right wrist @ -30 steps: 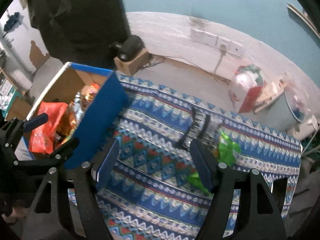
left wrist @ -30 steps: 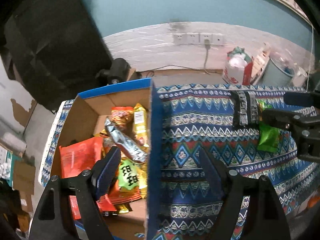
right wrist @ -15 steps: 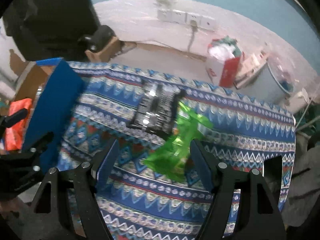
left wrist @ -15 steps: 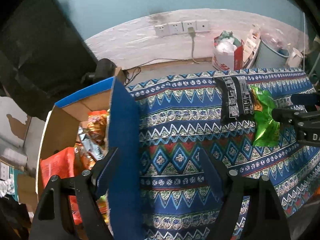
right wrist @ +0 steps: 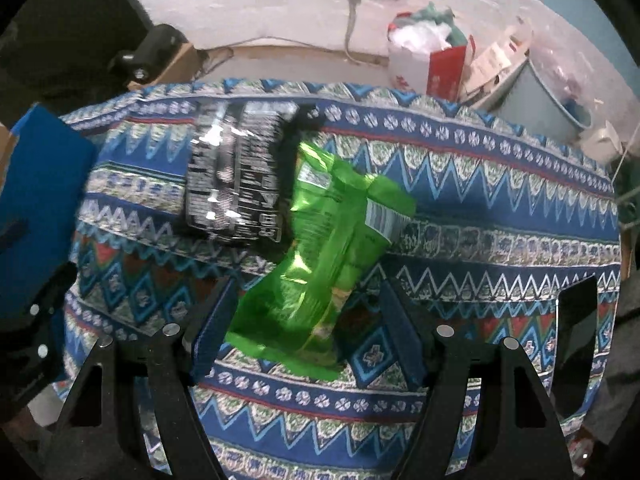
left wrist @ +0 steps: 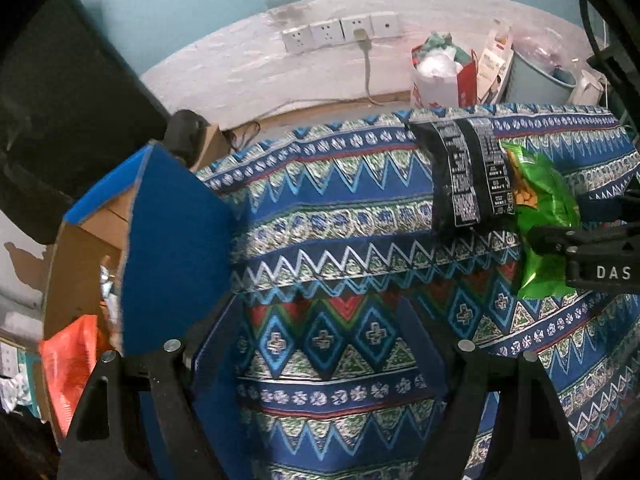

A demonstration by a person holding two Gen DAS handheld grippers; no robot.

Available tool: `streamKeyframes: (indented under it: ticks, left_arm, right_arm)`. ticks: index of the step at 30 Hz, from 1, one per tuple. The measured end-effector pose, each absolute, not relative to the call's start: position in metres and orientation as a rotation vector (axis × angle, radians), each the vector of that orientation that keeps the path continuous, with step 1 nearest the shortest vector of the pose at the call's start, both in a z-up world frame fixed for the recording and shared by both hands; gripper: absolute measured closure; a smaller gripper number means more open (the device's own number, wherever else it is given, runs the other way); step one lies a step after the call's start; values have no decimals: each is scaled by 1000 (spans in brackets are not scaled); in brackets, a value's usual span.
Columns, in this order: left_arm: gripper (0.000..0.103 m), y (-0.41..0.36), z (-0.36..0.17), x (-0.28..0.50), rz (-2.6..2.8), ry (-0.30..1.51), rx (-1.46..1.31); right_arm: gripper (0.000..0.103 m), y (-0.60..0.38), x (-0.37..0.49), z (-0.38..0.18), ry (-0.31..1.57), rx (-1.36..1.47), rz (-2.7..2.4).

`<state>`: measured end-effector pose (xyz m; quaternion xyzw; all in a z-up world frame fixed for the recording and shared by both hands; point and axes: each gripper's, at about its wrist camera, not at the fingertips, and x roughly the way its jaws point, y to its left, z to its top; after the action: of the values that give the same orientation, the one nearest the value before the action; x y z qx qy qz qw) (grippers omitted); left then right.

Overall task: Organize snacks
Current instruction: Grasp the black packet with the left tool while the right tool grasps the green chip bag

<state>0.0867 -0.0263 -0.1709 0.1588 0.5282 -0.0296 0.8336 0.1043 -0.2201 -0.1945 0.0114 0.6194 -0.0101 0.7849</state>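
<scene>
Green snack bag [right wrist: 324, 264] lying on the patterned cloth [right wrist: 480, 208] of the table, centre of the right wrist view, lower end reaching down between the right gripper [right wrist: 306, 332] fingers [right wrist: 210, 332]; fingers spread wide on either side of the bag, not pressing on it. Black snack packet [right wrist: 236, 176] just upper left of the green bag, touching it along one edge and overlapping its upper corner. In the left wrist view, the same pair at the right of the frame: black packet [left wrist: 464, 176] with the green bag [left wrist: 540, 208] tucked against its right side, partly covered at the lower right by the black body of the right gripper [left wrist: 592, 236]. Left gripper [left wrist: 316, 332] at the bottom centre of its own view, fingers [left wrist: 420, 340] wide apart, nothing but cloth [left wrist: 320, 208] between them. Cardboard box [left wrist: 80, 248] at the left of that frame, blue outside, brown inside, its tall blue flap [left wrist: 176, 248] standing between the left gripper and the box's inside, left finger just beside the flap. Orange packet [left wrist: 68, 364] and a bit of silver wrapper visible in the box at the lower left. Beyond the table, upper part of both views: white wall sockets [left wrist: 340, 32] with a plugged cable, a red and white bag [left wrist: 444, 76] stuffed with plastic, a grey bucket [right wrist: 536, 104] at the right, a dark round device on a small carton [right wrist: 160, 60] at the upper left.
</scene>
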Motion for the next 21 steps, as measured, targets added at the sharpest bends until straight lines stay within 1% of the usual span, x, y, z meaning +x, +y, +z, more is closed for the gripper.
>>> streamKeyframes:
  ticks: [7,8,9,10,11,14,17,21]
  left_arm:
    - [21,-26,-182,93,-61,1148,313]
    - [21,-26,-182,95,-66,1154,296]
    - [21,-27,-181,96,-71,1156,283]
    - [21,-28,-181,98,-73,1157,276]
    - [21,-29,-181,99,-76,1158,269]
    - [21,-36,-179,105,-84,1153,246]
    - [15,-45,-176,115,-97,1155,201]
    - [15,-61,-170,129,-117,1131,152]
  right_arm:
    - [31,-229,110,-213,1355,74,-11]
    - [36,-230,110,-215,1355,65,-10]
    - [45,-231,110,-216,1355,61,-4]
    - [61,-231,110,-217,1359,59,7]
    - [72,-232,109,-217,1358,42,2]
    - [74,-237,107,-212,1339,8,-5]
    - [74,-248,106,-203,1314,15,-15]
    - [74,-265,107,-192,1284,50,-24]
